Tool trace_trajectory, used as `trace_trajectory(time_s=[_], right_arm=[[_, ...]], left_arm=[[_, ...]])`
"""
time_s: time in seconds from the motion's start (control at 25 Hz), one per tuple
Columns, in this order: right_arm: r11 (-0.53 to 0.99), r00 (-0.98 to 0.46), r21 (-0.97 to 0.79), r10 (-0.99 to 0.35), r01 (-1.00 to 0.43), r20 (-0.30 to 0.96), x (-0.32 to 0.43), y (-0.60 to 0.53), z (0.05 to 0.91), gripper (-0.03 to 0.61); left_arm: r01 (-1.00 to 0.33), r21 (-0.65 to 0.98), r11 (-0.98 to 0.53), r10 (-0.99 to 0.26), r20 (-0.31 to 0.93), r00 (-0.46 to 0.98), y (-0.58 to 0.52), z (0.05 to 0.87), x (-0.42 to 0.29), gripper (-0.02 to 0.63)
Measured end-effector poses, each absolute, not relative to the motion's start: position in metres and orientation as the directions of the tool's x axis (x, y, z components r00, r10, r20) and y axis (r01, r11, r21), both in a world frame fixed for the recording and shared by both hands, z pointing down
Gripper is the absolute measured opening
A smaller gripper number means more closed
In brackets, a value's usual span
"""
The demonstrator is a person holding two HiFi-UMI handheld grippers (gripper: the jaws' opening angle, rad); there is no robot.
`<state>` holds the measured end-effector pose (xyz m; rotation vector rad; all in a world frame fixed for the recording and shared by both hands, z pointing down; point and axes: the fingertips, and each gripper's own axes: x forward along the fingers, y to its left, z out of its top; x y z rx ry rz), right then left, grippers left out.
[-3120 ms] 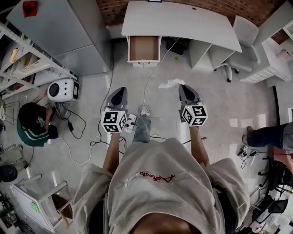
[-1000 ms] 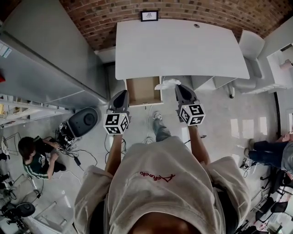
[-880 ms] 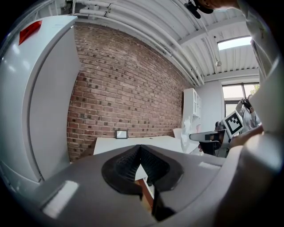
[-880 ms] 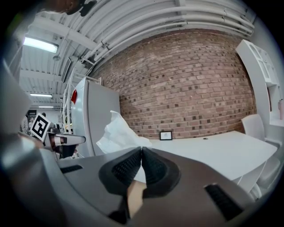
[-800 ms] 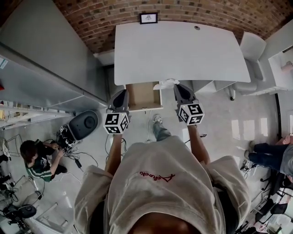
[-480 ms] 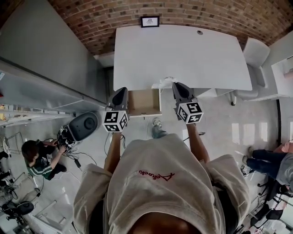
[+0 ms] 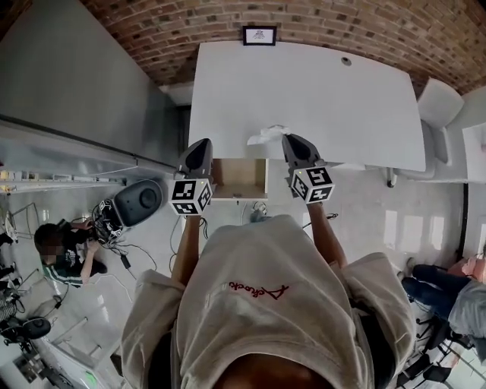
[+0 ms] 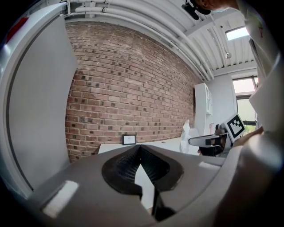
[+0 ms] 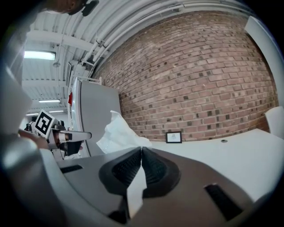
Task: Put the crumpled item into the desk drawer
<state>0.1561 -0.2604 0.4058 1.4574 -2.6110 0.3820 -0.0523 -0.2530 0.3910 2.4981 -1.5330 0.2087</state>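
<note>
Right tongs (image 7: 288, 139) grip the paper (image 7: 266, 134) near the open drawer (image 7: 239, 179), left tongs (image 7: 199, 144) clenched empty; the drop-in remains.

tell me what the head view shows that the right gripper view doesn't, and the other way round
Only the head view: the open desk drawer and a person on the floor. Only the right gripper view: ceiling pipes and a strip light. Both: the right gripper holding the crumpled white paper, the white desk, the brick wall, the framed picture.
</note>
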Motion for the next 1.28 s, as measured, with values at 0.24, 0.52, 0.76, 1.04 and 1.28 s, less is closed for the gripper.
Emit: trace_trajectory(time_s=[0.24, 0.52, 0.76, 1.04, 1.28], right_arm=[[0.555, -0.583, -0.176, -0.776, -0.813, 0.241, 0.144, -0.293, 0.41, 0.012], [0.584, -0.615, -0.194, -0.74, -0.788, 0.27, 0.115, -0.295, 0.43, 0.012], [0.551, -0.586, -0.199, -0.747, -0.81, 0.314, 0.088, -0.284, 0.448, 0.012], [0.45, -0.485, -0.18, -0.805, -0.875, 0.342, 0.067, -0.264, 0.45, 0.012], [0.398, -0.426, -0.153, -0.832, -0.905, 0.354, 0.044, -0.245, 0.457, 0.012]], left_arm=[[-0.916, 0.088, -0.39, -0.884, 0.243, 0.4, -0.274, 0.389, -0.06, 0.008], [-0.931, 0.098, -0.351, -0.891, 0.272, 0.364, -0.268, 0.406, -0.088, 0.008], [-0.92, 0.128, -0.371, -0.869, 0.3, 0.393, -0.265, 0.426, -0.12, 0.008], [-0.856, 0.151, -0.495, -0.8, 0.306, 0.516, -0.268, 0.436, -0.135, 0.008], [-0.805, 0.188, -0.563, -0.74, 0.319, 0.592, -0.252, 0.461, -0.148, 0.008]])
